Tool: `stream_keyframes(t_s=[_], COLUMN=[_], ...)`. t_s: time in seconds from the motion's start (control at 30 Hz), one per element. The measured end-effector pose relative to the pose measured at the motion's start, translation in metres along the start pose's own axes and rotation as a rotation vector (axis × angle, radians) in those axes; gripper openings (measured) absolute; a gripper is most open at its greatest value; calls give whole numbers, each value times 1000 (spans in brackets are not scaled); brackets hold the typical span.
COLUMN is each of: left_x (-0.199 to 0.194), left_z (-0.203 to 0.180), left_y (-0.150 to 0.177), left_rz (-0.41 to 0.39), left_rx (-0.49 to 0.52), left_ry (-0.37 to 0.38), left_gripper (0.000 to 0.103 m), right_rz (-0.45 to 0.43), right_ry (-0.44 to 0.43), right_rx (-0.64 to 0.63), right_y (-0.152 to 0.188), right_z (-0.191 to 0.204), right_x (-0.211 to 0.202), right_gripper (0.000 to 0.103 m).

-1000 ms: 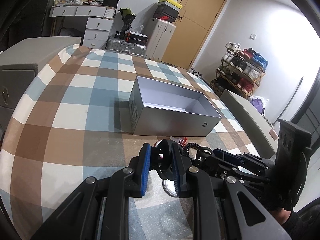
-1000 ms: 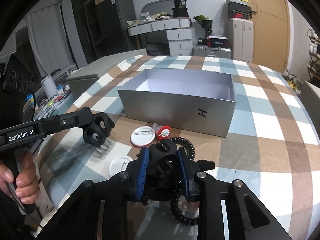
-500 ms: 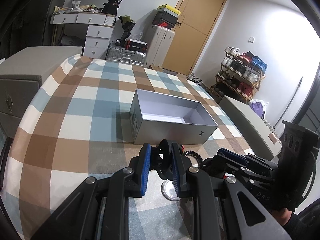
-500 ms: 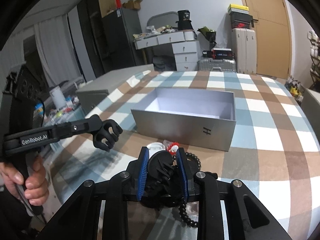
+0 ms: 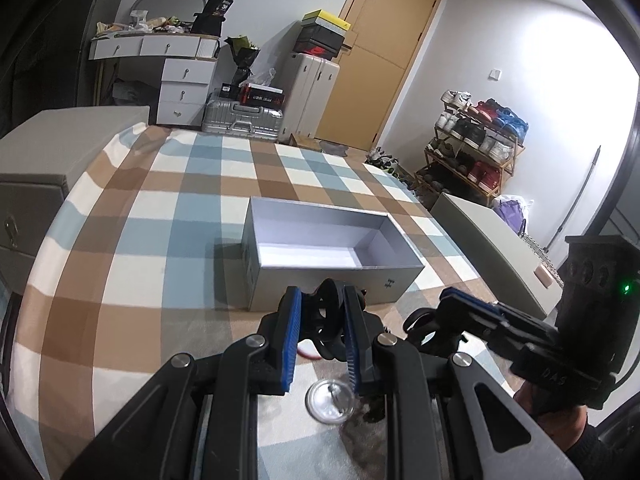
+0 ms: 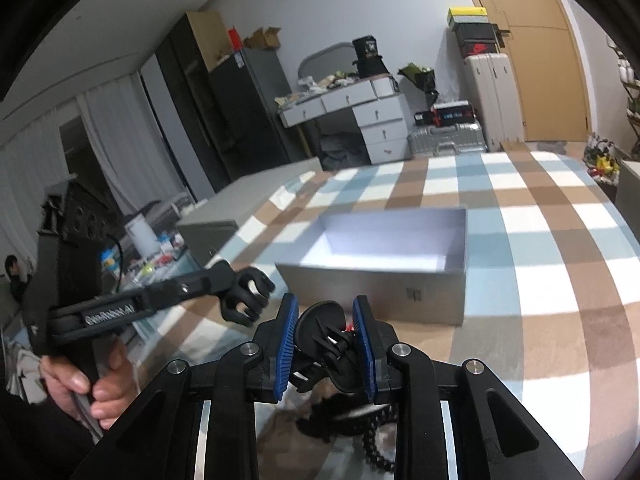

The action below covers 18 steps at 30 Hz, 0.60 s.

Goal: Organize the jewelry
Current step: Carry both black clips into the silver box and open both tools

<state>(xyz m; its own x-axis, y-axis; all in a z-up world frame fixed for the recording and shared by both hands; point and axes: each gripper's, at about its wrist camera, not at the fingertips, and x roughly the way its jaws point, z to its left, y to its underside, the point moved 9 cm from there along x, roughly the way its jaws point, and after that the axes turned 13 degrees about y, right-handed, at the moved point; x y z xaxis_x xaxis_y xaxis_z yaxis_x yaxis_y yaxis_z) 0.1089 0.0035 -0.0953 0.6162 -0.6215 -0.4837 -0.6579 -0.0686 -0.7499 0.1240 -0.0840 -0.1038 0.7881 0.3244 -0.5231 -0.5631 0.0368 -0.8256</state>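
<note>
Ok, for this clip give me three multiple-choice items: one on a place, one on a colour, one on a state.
1. Where is the silver box?
A. on the checked tablecloth
B. on the floor
C. on the shoe rack

2. What colour are the gripper pads?
A. red
B. blue
C. yellow

3. What is the right gripper doing?
A. standing wide open
B. shut on nothing
C. shut on a black hair clip

Answers: 1 A, the box rests on the cloth. 2 B, both wrist views show blue pads. 3 C, the clip sits clamped between the pads.

left tool (image 5: 322, 330) clamped shut, right tool (image 6: 326, 338) likewise — both angled downward, side by side
</note>
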Motion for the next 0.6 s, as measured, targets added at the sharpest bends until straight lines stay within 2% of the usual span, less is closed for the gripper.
stream_keyframes(t_s=[0.33, 0.6], left_x=[14, 41], left_z=[-6, 5], left_y=[-40, -61], left_rz=[-27, -10], left_rx=[41, 57], left_ry=[11, 10], left_gripper=[15, 15], right_rz=[-99, -97], right_ry=[-43, -53], right_rx=[10, 1], right_y=[-66, -101], right_z=[-8, -13], right_x=[-2, 31], right_gripper=[27, 27])
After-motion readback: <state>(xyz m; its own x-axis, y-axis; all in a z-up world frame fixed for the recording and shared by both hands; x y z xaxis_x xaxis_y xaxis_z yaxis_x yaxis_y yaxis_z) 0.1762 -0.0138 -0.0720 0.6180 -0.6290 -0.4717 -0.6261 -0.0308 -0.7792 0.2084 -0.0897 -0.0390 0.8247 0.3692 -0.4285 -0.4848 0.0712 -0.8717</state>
